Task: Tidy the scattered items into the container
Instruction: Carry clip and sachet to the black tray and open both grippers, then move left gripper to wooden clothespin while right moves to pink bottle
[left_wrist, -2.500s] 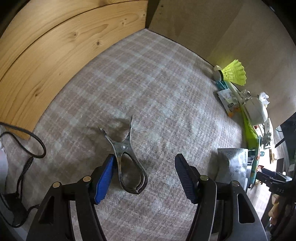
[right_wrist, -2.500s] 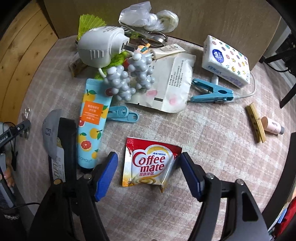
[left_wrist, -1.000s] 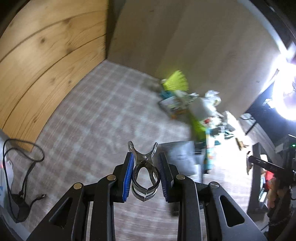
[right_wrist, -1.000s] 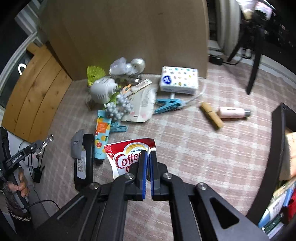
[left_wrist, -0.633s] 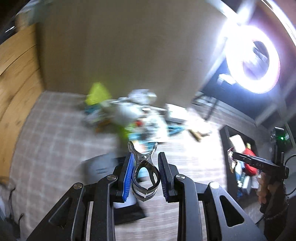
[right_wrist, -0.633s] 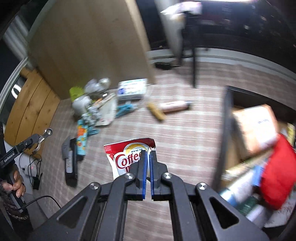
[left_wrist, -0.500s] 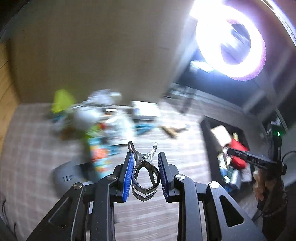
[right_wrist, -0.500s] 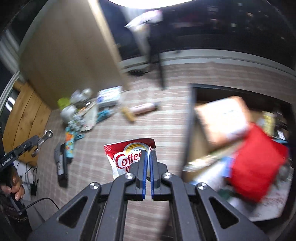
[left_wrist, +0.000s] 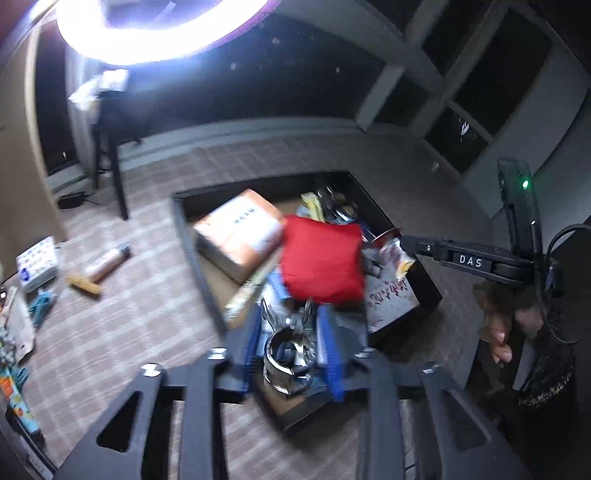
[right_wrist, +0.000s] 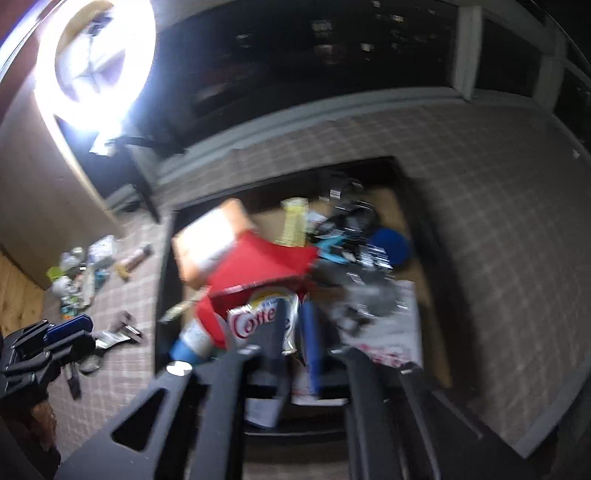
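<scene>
A checked carpet on the floor. On it, a black box, full of things: a tan carton, a red bag.

Left claw over the box, jaws opening, shiny metal clip loose between the blue pads.

Right claw over the box too, jaws opening, Coffee mate packet between them, blurry, grip hard to tell.

Counts around the black container

One black container, holding one red pouch, one orange box and one blue round lid. Two grippers: the left gripper with one metal clip, the right gripper with one Coffee-mate sachet. One ring light.
</scene>
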